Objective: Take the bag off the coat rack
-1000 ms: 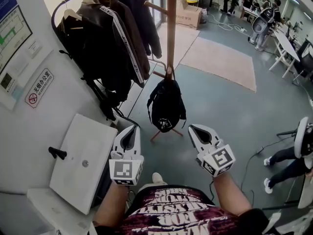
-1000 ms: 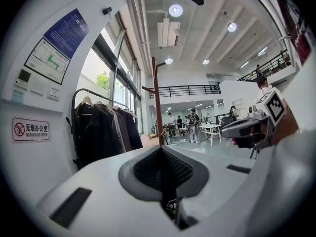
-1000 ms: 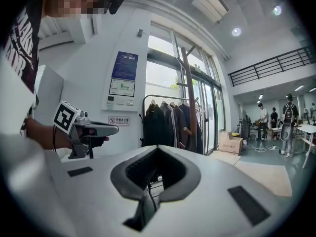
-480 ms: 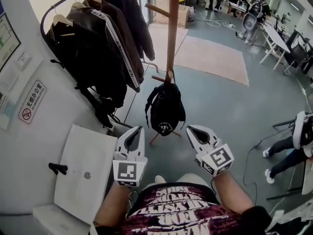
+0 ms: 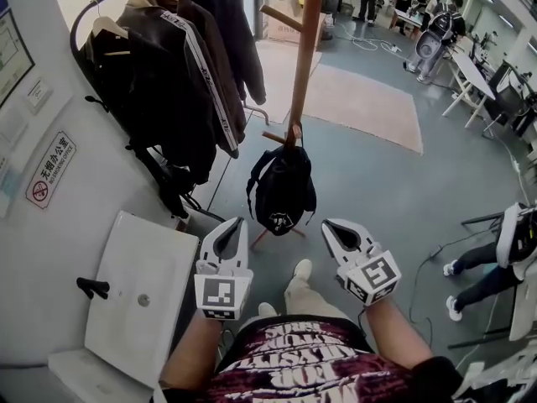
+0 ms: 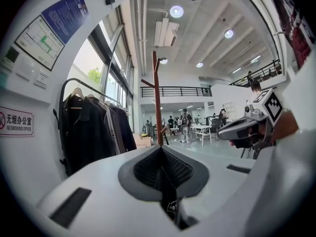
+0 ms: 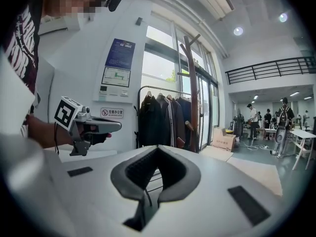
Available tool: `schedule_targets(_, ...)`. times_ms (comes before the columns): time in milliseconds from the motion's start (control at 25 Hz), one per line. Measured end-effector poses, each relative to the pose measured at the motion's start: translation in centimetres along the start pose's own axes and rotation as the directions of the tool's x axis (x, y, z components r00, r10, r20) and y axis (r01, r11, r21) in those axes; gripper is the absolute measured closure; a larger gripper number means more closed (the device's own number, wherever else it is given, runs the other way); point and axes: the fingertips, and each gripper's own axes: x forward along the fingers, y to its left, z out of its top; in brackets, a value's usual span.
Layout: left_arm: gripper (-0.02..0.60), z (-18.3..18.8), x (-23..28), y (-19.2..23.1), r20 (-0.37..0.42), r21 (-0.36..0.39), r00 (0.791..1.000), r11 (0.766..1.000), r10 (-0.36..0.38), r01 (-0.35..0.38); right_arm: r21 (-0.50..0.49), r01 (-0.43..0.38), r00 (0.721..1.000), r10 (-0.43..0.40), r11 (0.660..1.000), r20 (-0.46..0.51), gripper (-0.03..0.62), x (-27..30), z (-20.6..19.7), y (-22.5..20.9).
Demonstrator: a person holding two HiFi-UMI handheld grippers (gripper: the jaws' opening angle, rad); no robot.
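Bag hangs ahead, between left claw and right claw

Both arms reach forward. The left gripper and the right gripper are near the bag, not touching it, jaws closed and empty.

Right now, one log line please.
bag: hanging on coat rack | left gripper: shut, empty | right gripper: shut, empty | contact: none
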Motion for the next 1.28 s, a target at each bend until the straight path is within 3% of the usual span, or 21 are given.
schedule_targets(320,0.575,-0.2,1.5,0.5,-0.016,-0.003,1.000,1.000,0.021,-0.021,0.013,-0.019,1.000,0.019,1.000,0.016,0.591,1.6,-0.1,-1.6)
schedule_targets(1280,0.575,-0.8,12.6,1.5,-0.063,-0.005,0.998,1.000,0.011,-0.011,0.041,-0.077,0.997,0.076,0.996,0.014,0.591,9.4,-0.8,-10.5)
